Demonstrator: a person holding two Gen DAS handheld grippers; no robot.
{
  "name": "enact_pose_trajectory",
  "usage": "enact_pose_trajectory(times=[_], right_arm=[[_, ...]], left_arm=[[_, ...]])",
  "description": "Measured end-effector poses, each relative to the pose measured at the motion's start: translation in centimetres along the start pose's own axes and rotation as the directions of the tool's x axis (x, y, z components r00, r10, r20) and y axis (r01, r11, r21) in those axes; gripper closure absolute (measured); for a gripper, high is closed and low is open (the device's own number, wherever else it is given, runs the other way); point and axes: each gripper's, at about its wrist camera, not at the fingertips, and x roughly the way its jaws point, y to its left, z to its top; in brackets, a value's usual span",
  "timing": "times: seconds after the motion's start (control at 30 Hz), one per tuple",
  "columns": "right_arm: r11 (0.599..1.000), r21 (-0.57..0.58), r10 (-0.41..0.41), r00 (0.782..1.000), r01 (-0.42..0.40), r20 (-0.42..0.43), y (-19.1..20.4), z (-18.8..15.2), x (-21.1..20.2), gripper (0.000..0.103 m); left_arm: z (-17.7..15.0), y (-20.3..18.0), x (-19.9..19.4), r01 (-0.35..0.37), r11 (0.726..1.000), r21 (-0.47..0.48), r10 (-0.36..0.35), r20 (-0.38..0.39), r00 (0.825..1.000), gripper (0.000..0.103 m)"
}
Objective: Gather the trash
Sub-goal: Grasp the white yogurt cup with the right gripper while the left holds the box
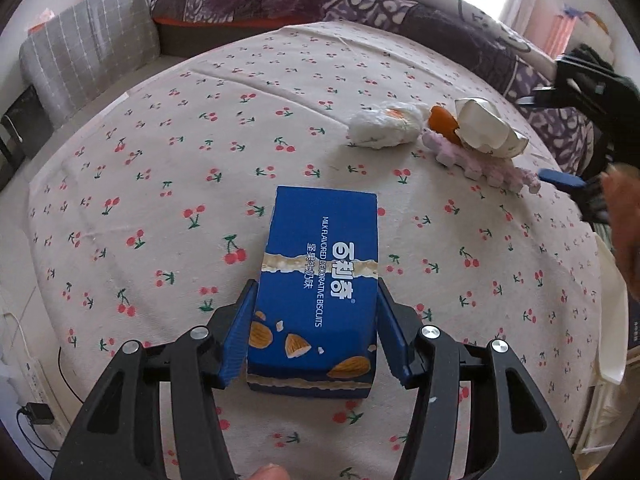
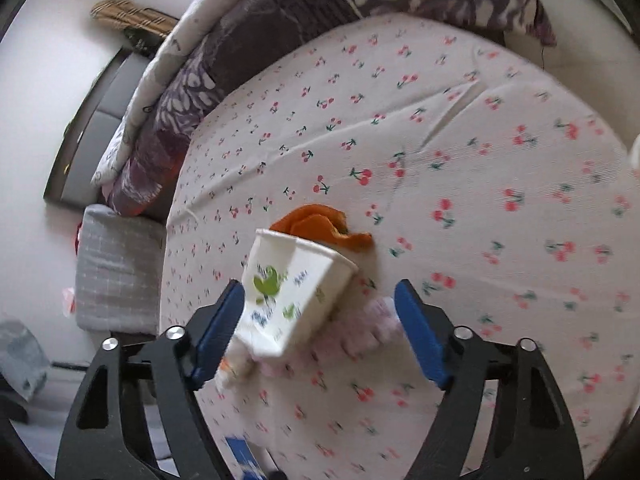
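Note:
A blue biscuit box (image 1: 320, 248) lies on the cherry-print cloth (image 1: 160, 200), and my left gripper (image 1: 316, 292) is shut on its near end, a blue pad pressed to each long side. Farther right lie a crumpled white tissue (image 1: 384, 124), an orange peel (image 1: 442, 122), a dented white paper cup (image 1: 484, 130) and a pink foam strip (image 1: 480, 164). In the right wrist view my right gripper (image 2: 320, 286) stands open around the cup (image 2: 292, 292), which is tipped on the foam strip (image 2: 360, 336). The left pad is at the cup's side and the right pad is well apart from it. The peel (image 2: 320, 224) lies just behind.
A purple patterned blanket (image 1: 360, 4) and a grey checked cushion (image 1: 88, 48) border the cloth's far side. On the floor at the left is a power strip with cables (image 1: 36, 380). A white board (image 1: 612, 320) stands at the right edge, near a person's hand (image 1: 624, 208).

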Motion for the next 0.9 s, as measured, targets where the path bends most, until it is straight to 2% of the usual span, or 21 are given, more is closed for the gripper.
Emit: enact_pose_trajectory(times=[0.13, 0.33, 0.37, 0.4, 0.5, 0.73, 0.9], right_arm=[[0.999, 0.042, -0.005, 1.000, 0.006, -0.027, 0.3, 0.3, 1.7, 0.033], [1.000, 0.012, -0.022, 0.999, 0.022, -0.034, 1.3, 0.4, 3.4, 0.038], [1.000, 0.003, -0.021, 0.999, 0.021, -0.035, 1.5, 0.4, 3.6, 0.045], [1.000, -0.010, -0.019, 0.999, 0.018, -0.041, 1.9, 0.3, 3.9, 0.058], [0.999, -0.039, -0.004, 0.999, 0.003, -0.038, 2.6, 0.1, 3.9, 0.071], [0.977, -0.215, -0.004, 0.999, 0.012, 0.037, 5.1, -1.5, 1.5, 0.081], [0.930, -0.363, -0.008, 0.992, 0.054, 0.128, 6.6, -3.7, -1.3, 0.084]], left_arm=[[0.0, 0.2, 0.0, 0.018, 1.000, -0.002, -0.018, 0.004, 1.000, 0.048], [-0.1, 0.4, 0.0, 0.026, 1.000, -0.008, -0.026, 0.017, 1.000, 0.047], [-0.2, 0.4, -0.1, 0.026, 1.000, -0.010, -0.026, 0.020, 0.999, 0.047], [-0.2, 0.5, -0.1, 0.028, 1.000, -0.012, -0.027, 0.022, 0.999, 0.047], [-0.2, 0.9, -0.2, 0.041, 0.998, -0.043, -0.040, 0.026, 0.999, 0.047], [0.0, 2.7, -0.9, 0.042, 0.989, -0.139, -0.038, 0.030, 0.999, 0.048], [-0.1, 4.1, -1.8, 0.001, 0.981, -0.192, 0.010, 0.057, 0.998, 0.048]])
